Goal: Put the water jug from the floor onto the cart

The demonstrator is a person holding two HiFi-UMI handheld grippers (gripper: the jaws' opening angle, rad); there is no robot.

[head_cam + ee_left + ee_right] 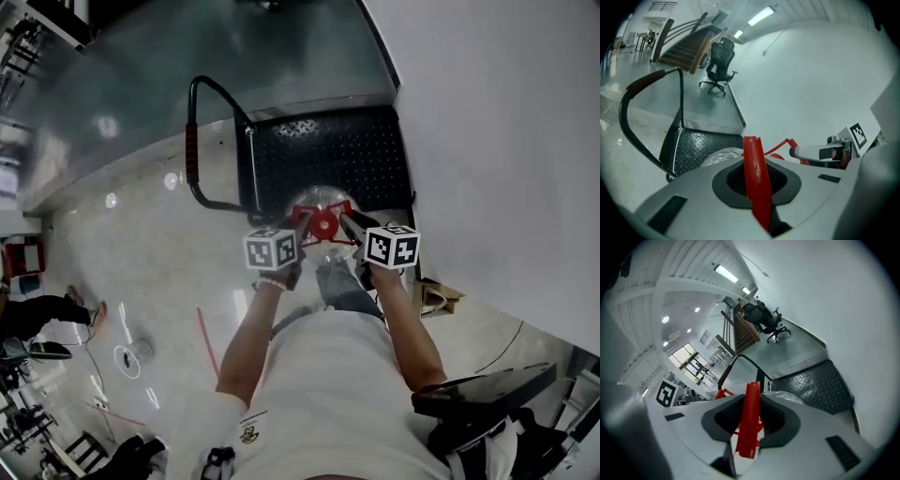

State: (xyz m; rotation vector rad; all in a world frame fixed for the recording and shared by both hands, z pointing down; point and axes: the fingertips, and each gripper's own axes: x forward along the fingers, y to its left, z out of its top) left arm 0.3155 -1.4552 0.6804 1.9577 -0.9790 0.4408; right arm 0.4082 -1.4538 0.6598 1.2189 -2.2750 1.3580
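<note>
A clear water jug (323,251) with a red cap hangs over the near edge of the black cart deck (328,155). Its red handle (322,223) is held from both sides. My left gripper (302,225) is shut on one red handle strip (757,183). The other strip (750,420) is clamped in my right gripper (347,223). In the left gripper view the jug's shoulder (721,157) shows above the deck (705,145), with the right gripper (820,152) opposite. The right gripper view has the jug (785,397) in front of the deck (820,385).
The cart's black push bar with red grip (194,141) rises at the deck's left end. A white wall (497,141) runs along the right. A small cardboard box (436,298) and an office chair (487,394) stand near my right; a person's legs (42,314) lie far left.
</note>
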